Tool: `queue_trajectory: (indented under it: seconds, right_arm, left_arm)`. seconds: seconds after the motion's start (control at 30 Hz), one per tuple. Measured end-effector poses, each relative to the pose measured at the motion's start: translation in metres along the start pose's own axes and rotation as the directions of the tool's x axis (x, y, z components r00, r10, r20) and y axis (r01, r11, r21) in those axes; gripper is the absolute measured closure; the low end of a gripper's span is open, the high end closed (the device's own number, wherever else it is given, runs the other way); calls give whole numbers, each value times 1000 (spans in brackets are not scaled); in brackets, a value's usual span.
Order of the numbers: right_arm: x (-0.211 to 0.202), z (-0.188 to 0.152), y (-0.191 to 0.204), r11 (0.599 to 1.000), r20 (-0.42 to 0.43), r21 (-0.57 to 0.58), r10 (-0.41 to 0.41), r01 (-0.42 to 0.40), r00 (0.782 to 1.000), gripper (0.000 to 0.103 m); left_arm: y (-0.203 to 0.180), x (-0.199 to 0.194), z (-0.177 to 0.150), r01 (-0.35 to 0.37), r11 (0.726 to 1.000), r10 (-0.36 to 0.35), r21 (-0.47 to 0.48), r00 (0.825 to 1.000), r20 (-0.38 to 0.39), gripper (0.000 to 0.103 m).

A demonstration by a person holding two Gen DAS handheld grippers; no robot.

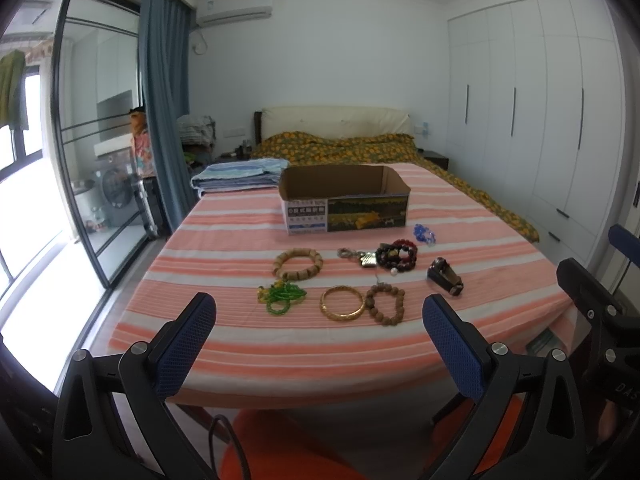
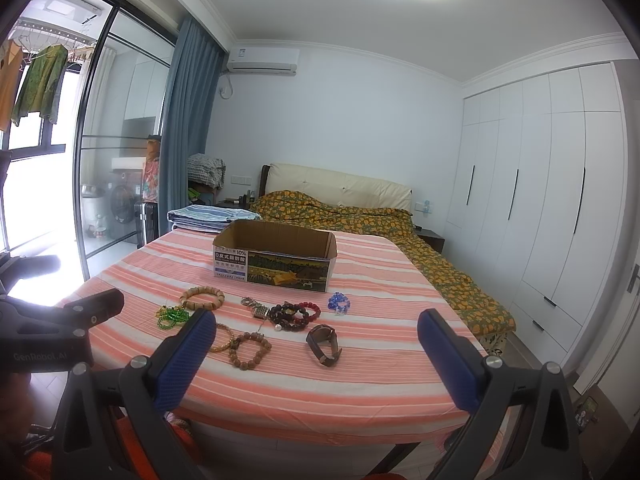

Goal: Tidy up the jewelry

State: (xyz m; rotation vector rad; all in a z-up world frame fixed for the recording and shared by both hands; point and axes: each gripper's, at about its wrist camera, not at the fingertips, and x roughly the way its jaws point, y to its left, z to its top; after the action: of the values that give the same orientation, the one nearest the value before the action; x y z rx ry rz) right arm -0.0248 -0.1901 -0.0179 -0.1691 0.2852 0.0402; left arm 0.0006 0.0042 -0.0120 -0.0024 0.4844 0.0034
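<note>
An open cardboard box (image 1: 346,200) (image 2: 276,258) stands on the striped bed sheet (image 1: 280,344). In front of it lie a wooden bead bracelet (image 1: 297,262) (image 2: 202,298), green beads (image 1: 282,298) (image 2: 172,316), a gold bangle (image 1: 343,303), a brown bead bracelet (image 1: 386,304) (image 2: 250,348), a keychain (image 1: 358,257), dark red bracelets (image 1: 398,255) (image 2: 294,314), a blue bead bracelet (image 1: 425,234) (image 2: 339,303) and a watch (image 1: 445,276) (image 2: 324,345). My left gripper (image 1: 320,312) is open and empty before the bed's near edge. My right gripper (image 2: 318,326) is open and empty, further right.
A folded blue blanket (image 1: 240,176) lies behind the box at the left. A yellow-flowered quilt (image 1: 360,146) covers the bed's head and right side. White wardrobes (image 1: 540,112) line the right wall. A glass sliding door (image 1: 96,140) and curtain stand at the left.
</note>
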Motion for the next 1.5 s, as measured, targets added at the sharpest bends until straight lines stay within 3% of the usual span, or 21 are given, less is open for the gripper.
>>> queue_trajectory:
  seconds: [0.53, 0.87, 1.03, 1.13, 1.27, 1.5]
  right_arm:
    - [6, -1, -6, 1000, -22, 24, 6, -6, 1000, 0]
    - [29, -7, -20, 998, -82, 63, 23, -18, 996, 0]
    - [47, -12, -24, 996, -127, 79, 47, -37, 991, 0]
    - [59, -16, -30, 995, -153, 93, 47, -33, 987, 0]
    - [77, -20, -40, 991, -194, 128, 50, -26, 980, 0]
    - [108, -18, -66, 990, -217, 134, 68, -39, 974, 0]
  left_arm:
    - [7, 11, 5, -24, 1000, 24, -10, 999, -25, 0]
    - [41, 50, 9, -95, 992, 84, -88, 990, -116, 0]
    - [52, 79, 7, -132, 988, 119, -82, 980, -157, 0]
    - [57, 108, 4, -110, 990, 89, -85, 971, -223, 0]
    - [64, 157, -1, -61, 988, 11, -140, 944, -329, 0]
    - [71, 233, -11, -94, 977, -4, -193, 891, -454, 0]
